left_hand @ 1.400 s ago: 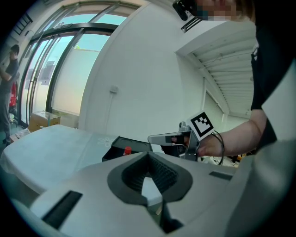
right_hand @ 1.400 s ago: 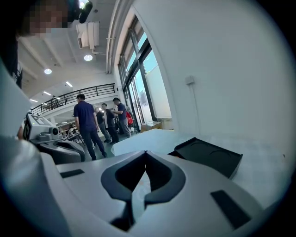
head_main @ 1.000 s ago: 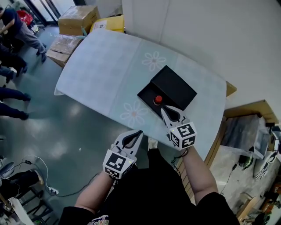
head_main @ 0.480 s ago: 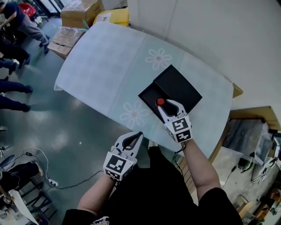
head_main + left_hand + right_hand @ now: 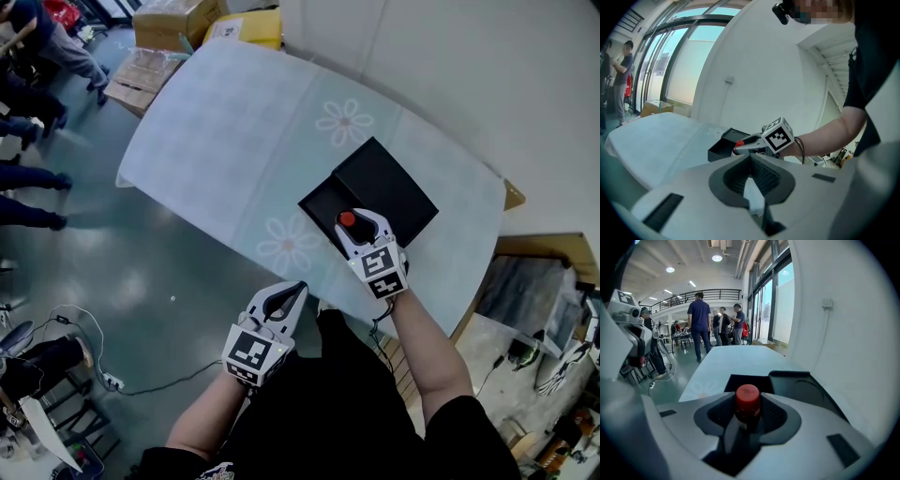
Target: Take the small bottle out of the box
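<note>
Evidently the right gripper (image 5: 749, 414) is pinching the small bottle (image 5: 748, 398). Its ribbed pads bear on the dark body just under the red cap, one on each side, and the bottle stands upright in the pocket between the jaws. The jaws hide the bottle's base, so it cannot be told whether it rests on the tray floor or hangs clear.

Handling, judged:
- Small, so probably light.
- The body looks rigid and smooth, so it could slip if squeezed weakly.
- The cap is a little wider than the neck and gives a ledge against sliding down.
- The best hold is where the pads sit now, on the body below the cap, followed by a straight lift.

Directly beneath and ahead of the claw lies the open black box (image 5: 392, 184). Its tray is under the jaw tips and its lid half lies beyond, to the claw's right. The box rests on the pale flowered table (image 5: 234, 131).

Pose: the right forearm reaches forward from the body, with the wrist pitched down and the marker cube uppermost. The left gripper (image 5: 294, 289) hangs behind and to the left of the claw, off the table's near edge. Its jaws are pressed together on nothing.
</note>
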A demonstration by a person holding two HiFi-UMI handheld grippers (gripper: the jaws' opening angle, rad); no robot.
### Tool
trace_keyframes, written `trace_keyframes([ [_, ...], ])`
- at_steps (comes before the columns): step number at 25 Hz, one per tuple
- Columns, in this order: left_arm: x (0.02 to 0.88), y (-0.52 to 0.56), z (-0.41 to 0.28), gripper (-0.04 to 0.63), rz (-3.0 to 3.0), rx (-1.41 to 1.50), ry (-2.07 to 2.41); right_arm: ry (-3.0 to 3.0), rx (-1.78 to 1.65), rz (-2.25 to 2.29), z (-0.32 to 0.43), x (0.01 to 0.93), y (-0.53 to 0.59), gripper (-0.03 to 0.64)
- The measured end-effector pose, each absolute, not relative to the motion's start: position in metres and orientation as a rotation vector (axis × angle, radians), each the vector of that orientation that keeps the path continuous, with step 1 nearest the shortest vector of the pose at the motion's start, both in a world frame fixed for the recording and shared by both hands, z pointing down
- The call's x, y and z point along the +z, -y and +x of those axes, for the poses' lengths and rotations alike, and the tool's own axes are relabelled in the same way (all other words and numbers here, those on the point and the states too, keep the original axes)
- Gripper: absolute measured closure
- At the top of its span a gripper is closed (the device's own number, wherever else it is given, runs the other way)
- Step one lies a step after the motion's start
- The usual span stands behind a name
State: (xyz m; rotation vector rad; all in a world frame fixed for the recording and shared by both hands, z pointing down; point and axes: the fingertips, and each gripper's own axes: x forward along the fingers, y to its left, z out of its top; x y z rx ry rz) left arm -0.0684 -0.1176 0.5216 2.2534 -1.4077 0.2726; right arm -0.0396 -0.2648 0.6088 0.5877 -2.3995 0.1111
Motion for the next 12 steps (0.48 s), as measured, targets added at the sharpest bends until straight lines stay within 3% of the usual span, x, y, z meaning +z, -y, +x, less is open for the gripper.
trace_keyframes([
  [12, 0.5206, 0.1090, -0.0755, 0.568, 2.256, 0.287, 1.400, 2.428, 0.172, 0.606, -0.0393, 0.6082, 0.2653, 0.456],
])
